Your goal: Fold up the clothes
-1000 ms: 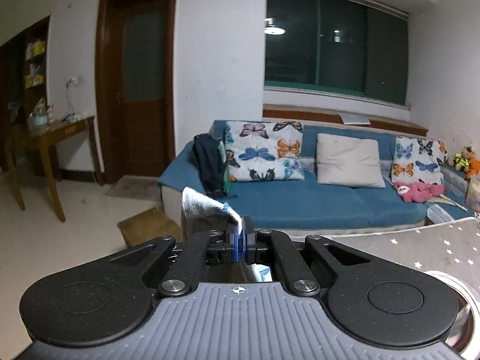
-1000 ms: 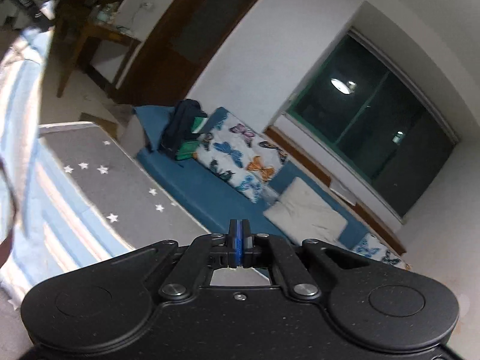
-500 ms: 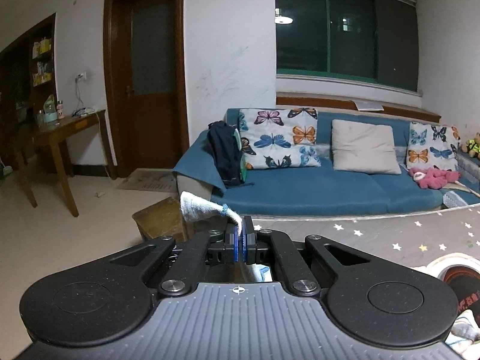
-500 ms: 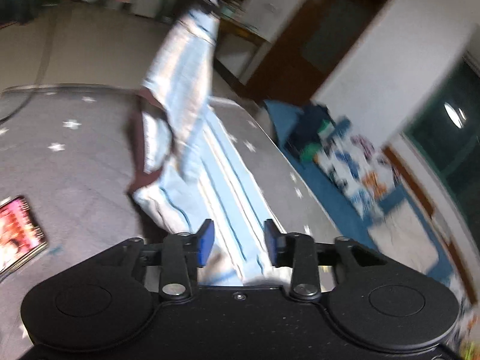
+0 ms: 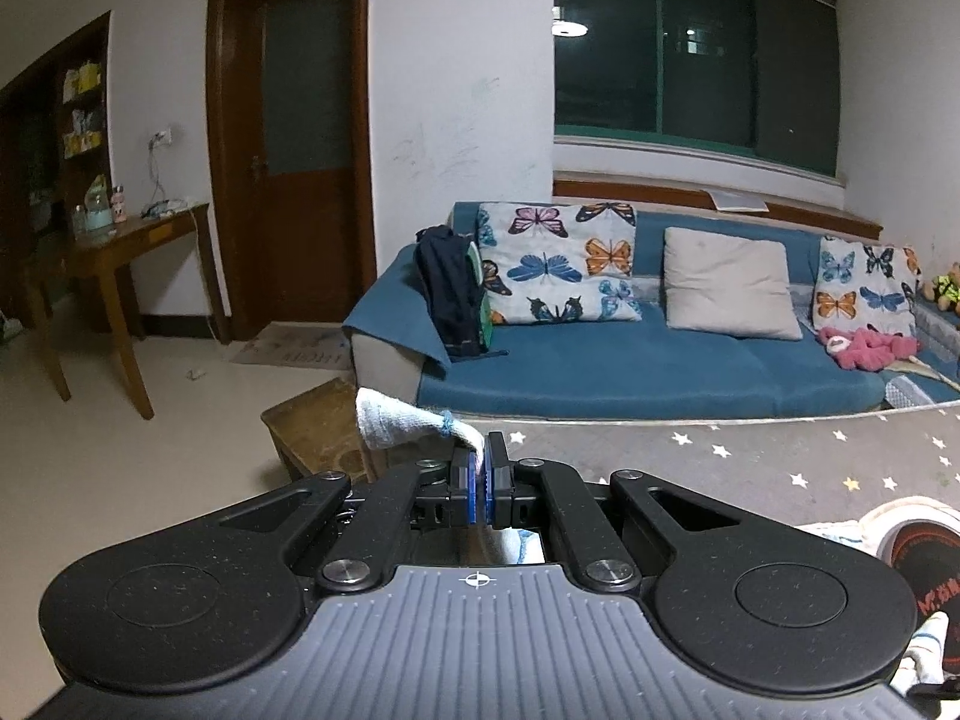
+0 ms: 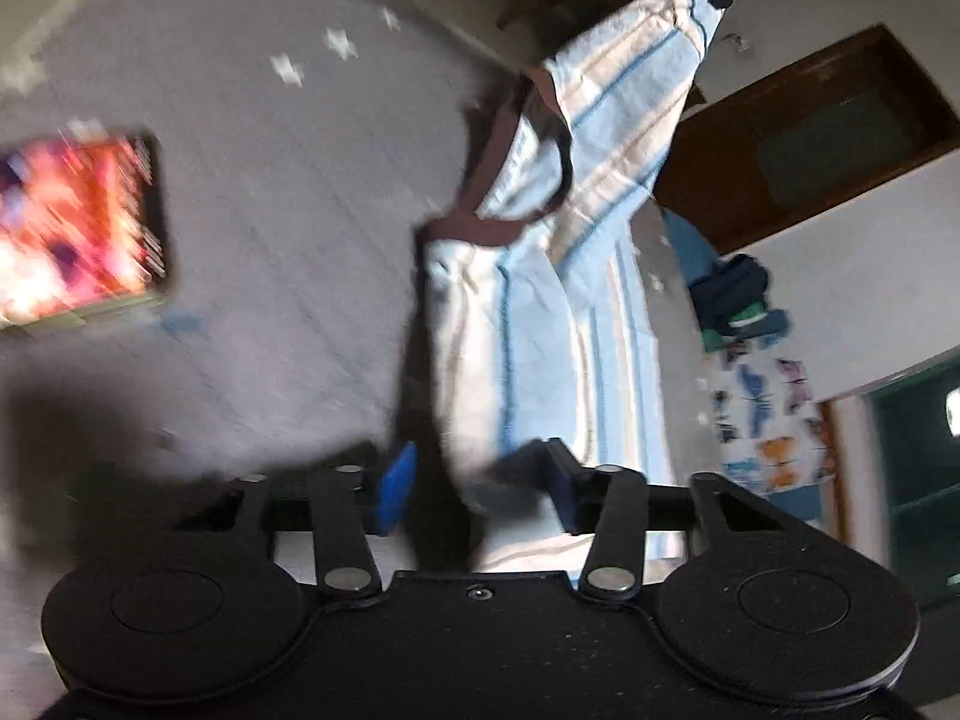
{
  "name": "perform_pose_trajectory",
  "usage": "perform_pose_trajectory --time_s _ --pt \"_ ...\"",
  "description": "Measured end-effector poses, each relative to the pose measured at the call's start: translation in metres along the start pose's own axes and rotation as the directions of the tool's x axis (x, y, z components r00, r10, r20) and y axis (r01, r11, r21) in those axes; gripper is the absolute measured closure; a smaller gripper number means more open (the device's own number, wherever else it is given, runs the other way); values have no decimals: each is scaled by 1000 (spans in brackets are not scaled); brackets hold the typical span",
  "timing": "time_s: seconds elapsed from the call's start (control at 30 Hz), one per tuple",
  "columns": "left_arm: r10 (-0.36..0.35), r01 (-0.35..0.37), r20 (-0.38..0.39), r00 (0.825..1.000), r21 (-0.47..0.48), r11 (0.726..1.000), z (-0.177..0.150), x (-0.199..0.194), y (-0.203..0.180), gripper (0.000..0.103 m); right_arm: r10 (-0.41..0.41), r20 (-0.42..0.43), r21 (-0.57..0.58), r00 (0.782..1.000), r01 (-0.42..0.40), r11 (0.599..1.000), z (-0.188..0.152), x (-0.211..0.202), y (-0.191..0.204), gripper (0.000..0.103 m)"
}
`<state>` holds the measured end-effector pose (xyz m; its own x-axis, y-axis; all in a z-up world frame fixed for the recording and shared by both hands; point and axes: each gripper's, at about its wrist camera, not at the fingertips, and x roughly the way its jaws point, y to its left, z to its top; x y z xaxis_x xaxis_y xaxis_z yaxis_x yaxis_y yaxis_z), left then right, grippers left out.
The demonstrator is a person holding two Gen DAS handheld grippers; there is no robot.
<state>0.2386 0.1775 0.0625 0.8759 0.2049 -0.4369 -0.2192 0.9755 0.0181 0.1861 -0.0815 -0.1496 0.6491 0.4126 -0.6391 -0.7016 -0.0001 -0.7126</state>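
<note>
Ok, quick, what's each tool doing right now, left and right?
Left tool: closed on a corner of the striped shirt.
Right tool: open, fingers either side of the shirt's lower edge, not gripping.

My left camera shows a white knit garment corner with a blue stitch [image 5: 414,420], a blue sofa [image 5: 630,372], white cushions printed with multicoloured butterflies [image 5: 558,264], a plain beige cushion [image 5: 729,282], a pink plush toy [image 5: 870,348] and a dark brown wooden door [image 5: 288,156]. My right camera shows a light blue and white striped garment with brown trim [image 6: 576,276] on a grey cover with white stars [image 6: 270,180], and a blurred red-orange rectangular object [image 6: 72,228].
</note>
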Motion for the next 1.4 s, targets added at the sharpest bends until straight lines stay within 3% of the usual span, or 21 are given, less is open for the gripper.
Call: perform_pose_trajectory --time_s 0.03,0.1,0.17,0.27,0.33,0.43,0.53,0.57,0.6,0.7,0.73,0.8,0.83,1.0,1.07,1.13,1.2,1.3,1.4 --pt "8 -8 -4 1000 5 1000 -1 1 1 100 -17 -6 -7 1000 17 1000 0 4 -3 86" --pt "19 -19 -10 1000 14 1000 0 3 2 100 -50 -17 -21 999 50 999 1 12 -8 95" --pt "29 -29 -11 1000 21 999 2 6 3 100 -98 -2 9 995 98 995 5 4 -17 96" --pt "49 -49 -13 999 -10 999 17 16 4 100 -197 -15 145 980 197 970 12 1 -79 97" --pt "53 -53 -3 999 -50 997 31 21 6 100 -285 -39 204 958 287 936 13 3 -122 97" --pt "60 -54 53 997 -118 992 60 20 8 100 -420 -85 231 904 428 874 18 5 -178 97" --pt "50 -26 137 989 -176 984 92 6 9 100 -583 -112 257 804 591 765 24 -9 -239 97" --pt "46 -10 181 982 -195 981 104 -3 10 100 -616 -116 275 779 621 734 26 -15 -251 97" --pt "37 12 226 973 -212 977 114 -13 11 100 -664 -114 313 739 661 682 28 -28 -270 97" --pt "-1 68 290 957 -222 973 130 -34 12 100 -742 -108 416 661 708 570 29 -63 -298 97" --pt "-13 81 298 955 -216 973 132 -40 12 100 -749 -99 431 655 707 561 28 -71 -299 97" --pt "-31 86 280 960 -187 979 130 -48 12 100 -736 -97 432 669 695 575 21 -81 -289 97" --pt "-40 86 259 965 -168 982 126 -50 12 100 -716 -102 430 691 679 595 17 -80 -281 97" --pt "-94 100 58 994 -110 989 69 -43 18 100 -533 -135 388 835 540 747 -12 -59 -204 97" --pt "-105 102 -29 994 -96 990 34 -42 21 100 -468 -148 368 871 487 792 -19 -51 -172 97" --pt "-114 105 -117 987 -82 991 -5 -43 23 100 -334 -168 369 928 373 851 -30 -41 -122 97" --pt "-112 102 -218 970 -56 993 -51 -45 24 100 -249 -177 373 952 299 878 -34 -37 -89 99" --pt "-110 99 -325 939 -50 994 -105 -47 28 100 -145 -188 404 971 211 890 -36 -37 -51 99" --pt "-104 85 -381 919 -66 994 -139 -47 42 100 -83 -192 439 978 161 884 -32 -33 -33 99"
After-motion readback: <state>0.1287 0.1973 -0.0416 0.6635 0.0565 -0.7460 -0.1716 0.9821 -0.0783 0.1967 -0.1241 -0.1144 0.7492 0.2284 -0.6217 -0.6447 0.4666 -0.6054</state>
